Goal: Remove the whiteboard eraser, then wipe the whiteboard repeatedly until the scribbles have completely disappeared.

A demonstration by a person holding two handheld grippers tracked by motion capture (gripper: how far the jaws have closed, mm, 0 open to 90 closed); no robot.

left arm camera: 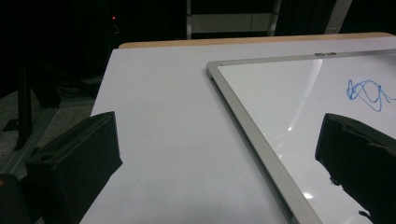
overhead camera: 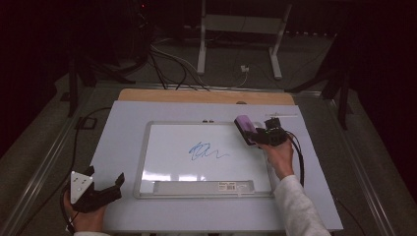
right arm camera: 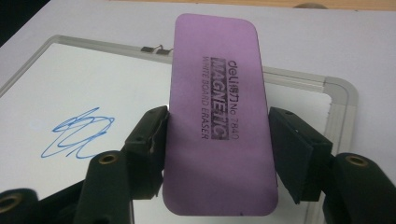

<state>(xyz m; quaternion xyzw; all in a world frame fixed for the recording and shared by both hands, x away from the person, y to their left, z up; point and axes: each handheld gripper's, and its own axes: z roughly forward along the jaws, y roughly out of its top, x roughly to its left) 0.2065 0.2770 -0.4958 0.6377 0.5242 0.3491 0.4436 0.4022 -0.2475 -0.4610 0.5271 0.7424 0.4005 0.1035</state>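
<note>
Dark floor surrounds the pale table, where the right gripper (overhead camera: 262, 137), clamped on the purple eraser (overhead camera: 245, 129) at the whiteboard's (overhead camera: 162, 147) upper-right corner, has the blue scribble (overhead camera: 206, 151) lower left of it in the high view, while the left gripper (overhead camera: 110, 186) sits with jaws apart at lower left.

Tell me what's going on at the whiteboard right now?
Right hand-held gripper shut on purple eraser, over whiteboard corner. Left hand-held gripper open, idle. Blue scribble unwiped, nothing blocking.

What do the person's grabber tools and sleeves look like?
Both grippers are black with two chunky jaws. The left gripper carries a grey three-cornered plate with small holes. A black cable trails from the right gripper. The person wears a white sleeve.
</note>
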